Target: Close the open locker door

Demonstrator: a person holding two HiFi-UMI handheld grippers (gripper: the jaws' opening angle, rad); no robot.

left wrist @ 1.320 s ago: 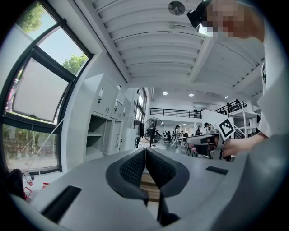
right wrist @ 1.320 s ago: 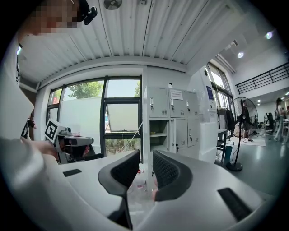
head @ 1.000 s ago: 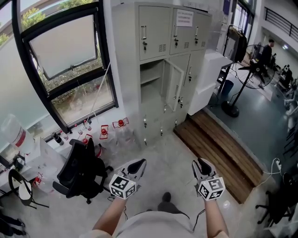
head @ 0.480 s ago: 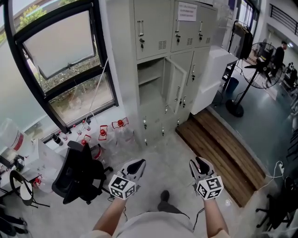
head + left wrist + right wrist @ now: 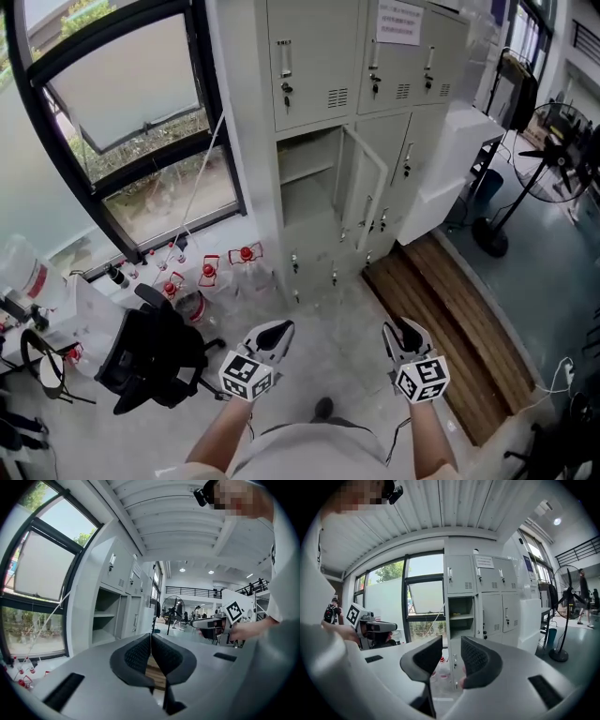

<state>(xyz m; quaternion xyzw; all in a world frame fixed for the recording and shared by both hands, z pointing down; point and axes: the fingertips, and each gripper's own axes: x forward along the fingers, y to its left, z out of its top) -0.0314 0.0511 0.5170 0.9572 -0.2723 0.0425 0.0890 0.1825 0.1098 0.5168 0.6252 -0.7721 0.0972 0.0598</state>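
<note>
Pale tiled floor (image 5: pixel 352 314) lay before locker bank (image 5: pixel 309 75) | open locker door (image 5: pixel 364 192) hung ahead of and above both grippers, well apart | left gripper (image 5: pixel 272 331): jaws together, empty | right gripper (image 5: pixel 405 332): jaws apart, just opening, nothing between | needed, as I judged: come close, press door's outer face near free edge, push slowly.

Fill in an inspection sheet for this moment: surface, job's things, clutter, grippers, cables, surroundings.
Surface: pale tiled floor; wooden platform at the foot of the lockers.
Job's things: locker door, left column, middle row, swung outward; its compartment open, a shelf inside; neither gripper touches it.
Clutter: black office chair; red-capped bottles along the window wall.
Grippers: left gripper shut, empty; right gripper open, its fingers have just been opening, nothing between them.
Cables: thin cord hanging across the window.
Surroundings: the window left of the lockers; standing fan far right.
</note>
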